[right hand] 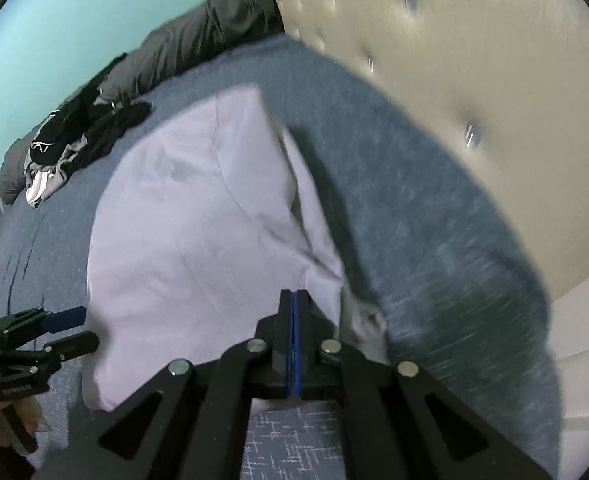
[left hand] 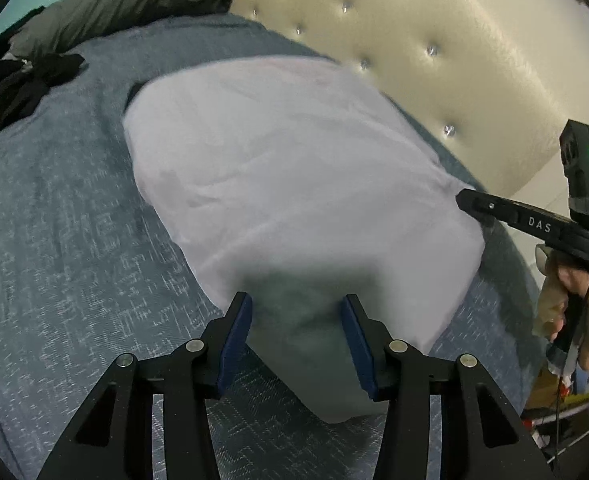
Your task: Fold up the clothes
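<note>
— So, where does the pale lilac garment (left hand: pixel 294 168) lie?

— Spread on the blue-grey bedspread (left hand: pixel 54 208), toward the bed's head edge, just below the cream tufted headboard (left hand: pixel 434 40). Its outline is rounded and smooth, with a flap along the headboard side already lying doubled (the right wrist view shows that layered edge best).

— And the grippers?

— The left gripper (left hand: pixel 297 344) hangs over the garment's near edge with its blue pads well apart — nothing between them. The right gripper (right hand: pixel 293 320) has its pads pressed together at the garment's headboard-side edge; whether cloth is pinched in there I can't tell, the frame is smeared with motion.

— Which step is that, then?

— A fold of this one piece, I'd judge, somewhere in its middle: one side turned in, more folding likely to come. Whatever comes next calls for both near corners held evenly, so the layers don't slide apart on the soft bedspread.

— Counts?

— One pale garment in hand; one dark heap of clothes (right hand: pixel 78 136) at the bed's far edge, items too tangled to number; one grey-green duvet roll (left hand: pixel 134 4) beyond it; two grippers.
</note>
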Demonstrator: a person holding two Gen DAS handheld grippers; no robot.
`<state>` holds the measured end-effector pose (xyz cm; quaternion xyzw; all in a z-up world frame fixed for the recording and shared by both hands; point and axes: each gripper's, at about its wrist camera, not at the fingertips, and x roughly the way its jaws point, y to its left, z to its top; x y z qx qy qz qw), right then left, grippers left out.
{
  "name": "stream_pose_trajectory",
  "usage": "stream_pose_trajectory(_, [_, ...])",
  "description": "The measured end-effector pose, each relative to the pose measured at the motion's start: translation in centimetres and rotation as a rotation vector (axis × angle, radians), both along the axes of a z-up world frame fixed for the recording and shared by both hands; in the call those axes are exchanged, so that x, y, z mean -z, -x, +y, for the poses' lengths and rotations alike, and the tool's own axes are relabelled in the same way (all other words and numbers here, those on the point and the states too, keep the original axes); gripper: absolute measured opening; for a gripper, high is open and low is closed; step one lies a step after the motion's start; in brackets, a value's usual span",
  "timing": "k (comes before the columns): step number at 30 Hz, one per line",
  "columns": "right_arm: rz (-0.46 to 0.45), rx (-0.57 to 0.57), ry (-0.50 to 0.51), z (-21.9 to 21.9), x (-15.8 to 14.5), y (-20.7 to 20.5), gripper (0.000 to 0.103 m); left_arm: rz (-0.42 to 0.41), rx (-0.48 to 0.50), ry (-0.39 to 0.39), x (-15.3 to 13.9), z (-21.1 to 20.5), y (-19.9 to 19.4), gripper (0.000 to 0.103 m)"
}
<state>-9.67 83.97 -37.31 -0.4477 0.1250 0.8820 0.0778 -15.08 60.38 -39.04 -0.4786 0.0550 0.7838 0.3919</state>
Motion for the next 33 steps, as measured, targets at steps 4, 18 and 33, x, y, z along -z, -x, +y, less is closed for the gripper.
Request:
stream_pose_trajectory(4, [-0.02,0.005,-0.054,-0.3,-0.1,-0.1,0.0,-0.006,0.017,0.041,1.0,0.5,-0.3,0.051])
stream_pose_trajectory(18, [-0.047,0.088,-0.035,-0.7,1.5,-0.9,0.0,0.01,0.012,0.052,-0.1,0.2,-0.4,0.051])
stream_pose_trajectory(33, [0.083,0.166,-0.016,-4.2,-5.3,-4.2,0.001,0.121,0.011,-0.01,-7.9,-2.7,-2.4,0.051])
